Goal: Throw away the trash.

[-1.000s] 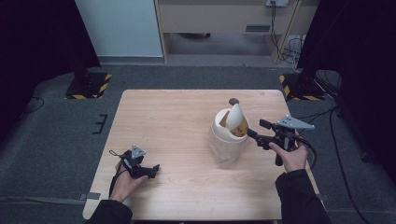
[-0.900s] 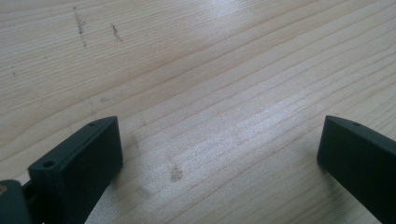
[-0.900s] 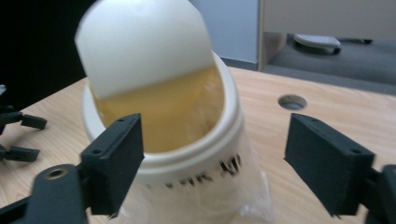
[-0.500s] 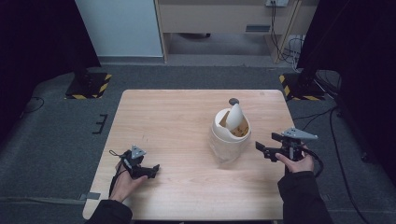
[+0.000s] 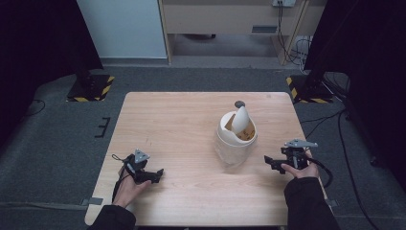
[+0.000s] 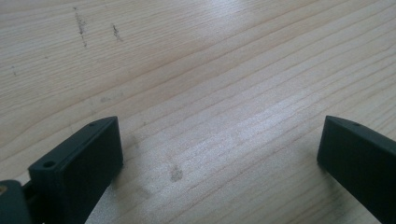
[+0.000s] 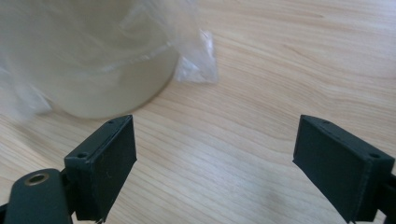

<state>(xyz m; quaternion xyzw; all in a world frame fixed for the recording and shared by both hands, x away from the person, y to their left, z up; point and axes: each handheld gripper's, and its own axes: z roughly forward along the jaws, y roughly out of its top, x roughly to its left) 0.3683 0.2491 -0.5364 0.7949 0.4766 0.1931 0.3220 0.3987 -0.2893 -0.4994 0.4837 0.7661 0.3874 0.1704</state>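
Right tongs (image 5: 271,162), lowered from the bin (image 5: 235,138) rim, jaws just opened, empty; bin just left of them; left tongs (image 5: 154,175) apart on bench (image 5: 182,124)

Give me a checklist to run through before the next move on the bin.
1. Right gripper open, nothing between its jaws: ok.
2. Left gripper open and empty, low over the table: ok.
3. Bin upright: ok.
4. Swing lid closed: not ok, it stands tipped up.
5. Clear liner bag tucked in: not ok, a corner lies out on the wood.
6. What is inside the bin: cannot tell.
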